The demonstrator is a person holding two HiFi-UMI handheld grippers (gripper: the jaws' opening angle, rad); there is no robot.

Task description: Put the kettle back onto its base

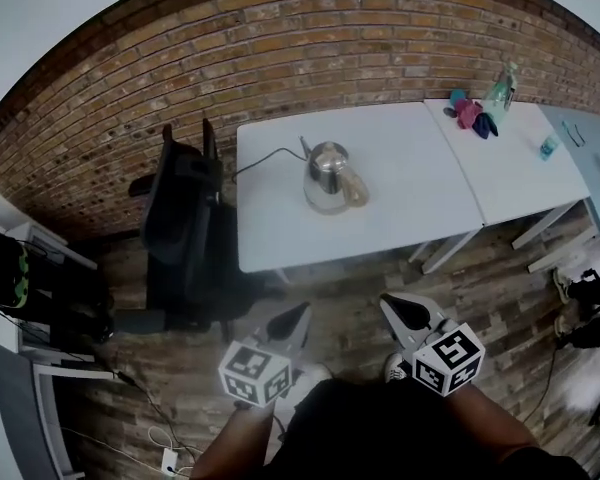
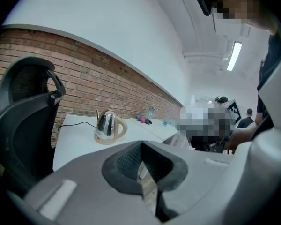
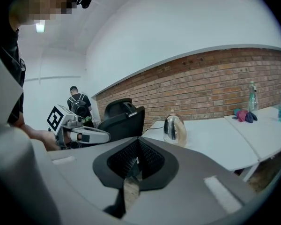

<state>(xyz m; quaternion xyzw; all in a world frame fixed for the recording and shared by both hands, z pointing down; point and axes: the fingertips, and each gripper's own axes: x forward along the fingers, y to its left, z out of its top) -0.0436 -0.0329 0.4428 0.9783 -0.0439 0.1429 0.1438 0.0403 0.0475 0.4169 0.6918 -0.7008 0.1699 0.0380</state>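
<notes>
From above, the kettle (image 1: 327,171) seems to sit on its base (image 1: 325,206) already, on the white table (image 1: 410,218), far off. The left gripper (image 2: 141,156) is pinched shut, holding nothing. The right gripper (image 3: 136,153) is the same.

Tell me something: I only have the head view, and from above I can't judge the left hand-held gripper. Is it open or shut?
Observer: In its own view the left hand-held gripper is shut, jaws together, with nothing between them.
Operator: And the right one?
Observer: The right hand-held gripper is shut too, and empty.
Operator: Does the kettle sit properly on its base?
Observer: Seen from the side, the kettle stands upright on its cream base, with no gap that I can make out.
</notes>
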